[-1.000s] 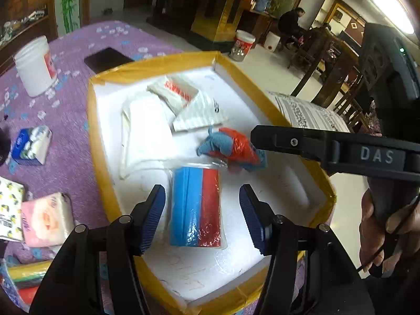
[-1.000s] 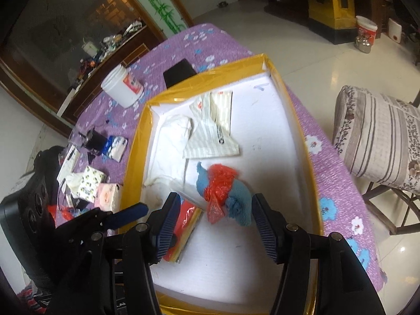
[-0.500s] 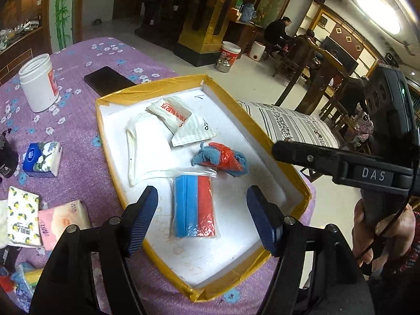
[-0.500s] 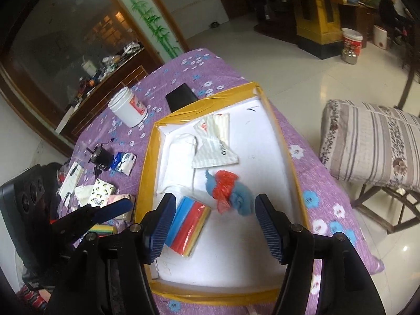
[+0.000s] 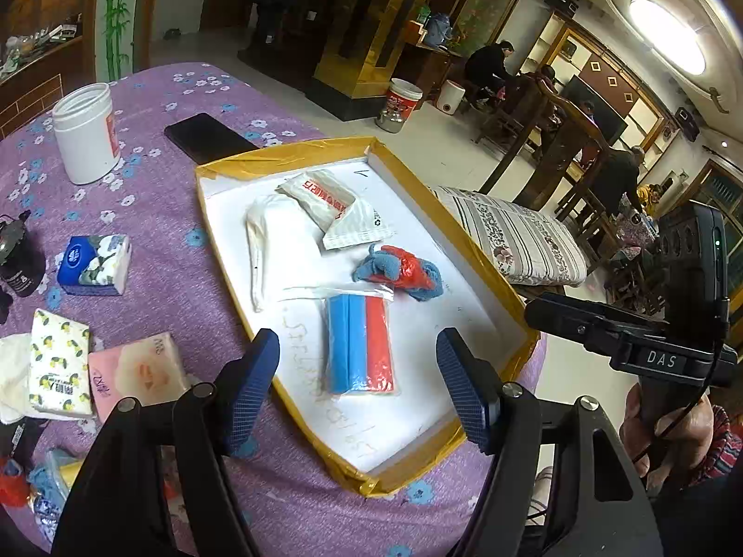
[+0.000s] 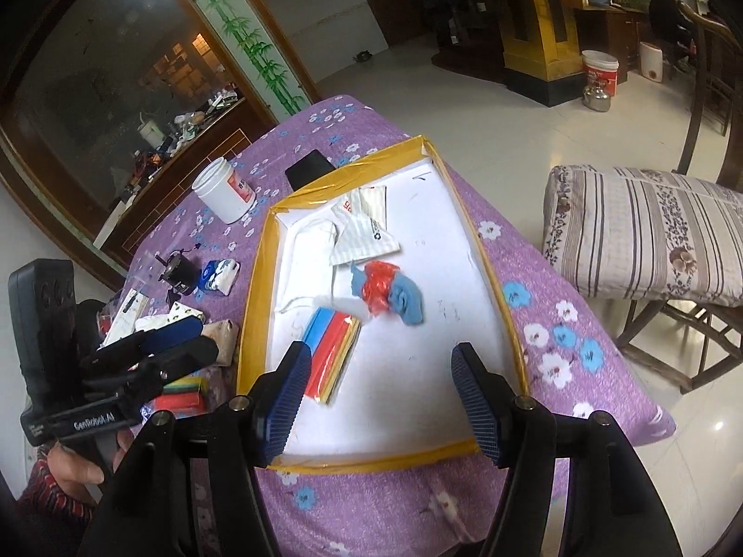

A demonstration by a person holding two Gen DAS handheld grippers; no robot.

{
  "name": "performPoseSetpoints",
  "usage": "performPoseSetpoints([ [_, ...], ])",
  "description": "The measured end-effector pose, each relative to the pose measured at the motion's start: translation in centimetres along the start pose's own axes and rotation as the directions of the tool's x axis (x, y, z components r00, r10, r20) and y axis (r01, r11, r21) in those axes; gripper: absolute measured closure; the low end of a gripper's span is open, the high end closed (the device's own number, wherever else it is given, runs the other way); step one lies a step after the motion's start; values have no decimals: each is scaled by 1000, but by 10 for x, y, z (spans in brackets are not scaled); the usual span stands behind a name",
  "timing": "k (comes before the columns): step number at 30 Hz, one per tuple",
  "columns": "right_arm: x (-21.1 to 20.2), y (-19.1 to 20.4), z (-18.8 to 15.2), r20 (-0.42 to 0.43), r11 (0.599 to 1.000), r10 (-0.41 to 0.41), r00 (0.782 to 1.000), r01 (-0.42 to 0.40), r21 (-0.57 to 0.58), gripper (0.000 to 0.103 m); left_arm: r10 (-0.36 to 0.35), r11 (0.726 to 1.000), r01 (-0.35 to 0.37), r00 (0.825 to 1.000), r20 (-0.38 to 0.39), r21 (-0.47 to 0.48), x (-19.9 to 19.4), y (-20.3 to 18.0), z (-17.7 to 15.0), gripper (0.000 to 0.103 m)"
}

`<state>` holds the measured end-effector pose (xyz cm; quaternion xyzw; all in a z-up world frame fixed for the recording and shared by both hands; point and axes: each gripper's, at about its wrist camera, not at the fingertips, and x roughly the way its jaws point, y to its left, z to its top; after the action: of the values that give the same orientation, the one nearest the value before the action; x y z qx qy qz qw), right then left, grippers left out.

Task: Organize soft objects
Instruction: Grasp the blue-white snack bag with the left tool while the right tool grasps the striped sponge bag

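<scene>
Above the near end of the yellow-taped white foam tray (image 5: 408, 171), the left tool (image 5: 357, 387) hangs with its blue ribbed pads spread wide and nothing between them; the right tool (image 6: 381, 401) hangs likewise, spread and empty, over the same end.

Nearest both lies the clear plastic packet of blue and red sponge cloths (image 5: 360, 343), flat on the tray floor, with yellow layers showing at its edge in the right view. It should be light and springy, but its film looks slick; a pinch across the short width, at the middle, would probably hold best.

Just beyond, the crumpled blue cloth with a red plastic bag tangled in it (image 5: 399, 269) is limp and will likely sag, so a grip on its thick centre seems wise.

Further in lie a folded white cloth (image 5: 274, 236) and striped white sachets (image 5: 343, 218), thin and floppy.

Left of the tray, on the purple flowered tabletop (image 5: 162, 255), sit soft tissue packs (image 5: 95, 264), squashy and easily dented, still outside it.
</scene>
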<state>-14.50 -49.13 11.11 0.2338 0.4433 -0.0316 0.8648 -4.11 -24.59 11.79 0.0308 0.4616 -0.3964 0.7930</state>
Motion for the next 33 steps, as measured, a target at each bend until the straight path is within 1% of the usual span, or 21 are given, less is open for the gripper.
performPoseSetpoints([
  [4,2,5,-3,-4,1000,10,1000,-10,-2,38,5,1000,-5,1000,17,-7,-10,5,-4,34],
  [9,9,23,-3,-15,998,41,999,-42,-42,38,33,999,-32,998,51,-33,-28,16,-11,34],
  [13,17,41,-2,-35,994,73,997,-75,-84,38,69,995,-63,994,82,-74,-44,30,-21,34],
  [18,35,74,-3,-84,980,115,990,-127,-152,38,133,982,-117,986,105,-148,-66,54,-40,34],
  [25,60,126,-12,-166,944,171,971,-210,-254,38,229,945,-189,965,128,-267,-99,87,-74,34],
  [31,70,169,-26,-222,904,215,951,-280,-325,38,312,894,-244,941,130,-377,-128,118,-108,34],
  [33,76,179,-31,-241,894,223,945,-297,-336,38,338,873,-264,934,119,-411,-138,129,-124,34],
])
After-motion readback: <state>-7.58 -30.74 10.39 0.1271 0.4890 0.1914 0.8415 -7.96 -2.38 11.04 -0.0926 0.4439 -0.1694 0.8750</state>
